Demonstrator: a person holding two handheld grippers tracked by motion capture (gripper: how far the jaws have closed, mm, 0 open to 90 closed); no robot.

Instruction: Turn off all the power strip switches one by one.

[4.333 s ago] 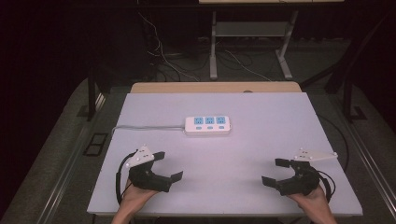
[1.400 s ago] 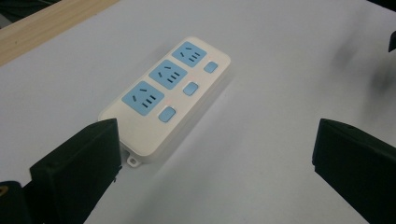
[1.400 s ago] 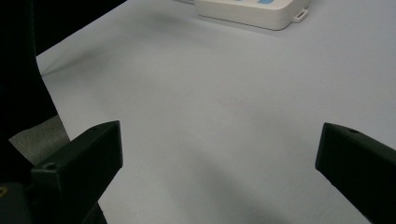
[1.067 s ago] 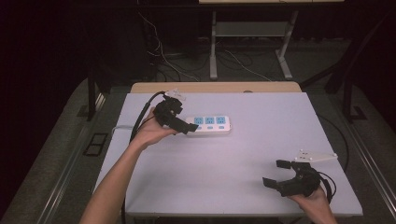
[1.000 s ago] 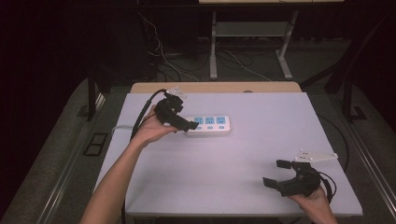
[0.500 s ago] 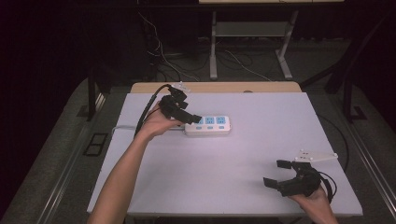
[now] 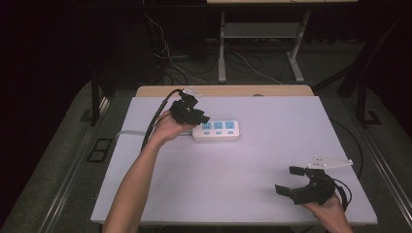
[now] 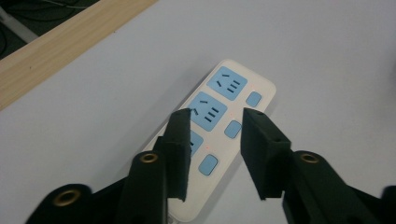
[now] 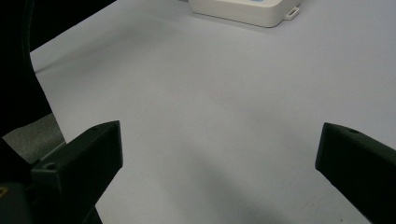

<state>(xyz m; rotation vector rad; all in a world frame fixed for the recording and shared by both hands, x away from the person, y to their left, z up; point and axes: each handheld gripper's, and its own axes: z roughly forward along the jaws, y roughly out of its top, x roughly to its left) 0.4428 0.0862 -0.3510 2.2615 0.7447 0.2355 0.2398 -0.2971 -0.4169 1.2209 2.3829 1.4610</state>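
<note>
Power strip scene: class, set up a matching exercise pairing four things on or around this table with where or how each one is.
Things:
1. power strip
2. left gripper
3. right gripper
4. wooden strip

Places or states:
A. along the table's far edge
B. near corner, jaws wide apart
C. lying flat, far-middle of the table
D. over the strip's cord end, jaws partly open

Pairs: 1-C, 2-D, 3-B, 4-A

text: none legible | power strip (image 8: 219,121): blue sockets and buttons, no readable markings
</note>
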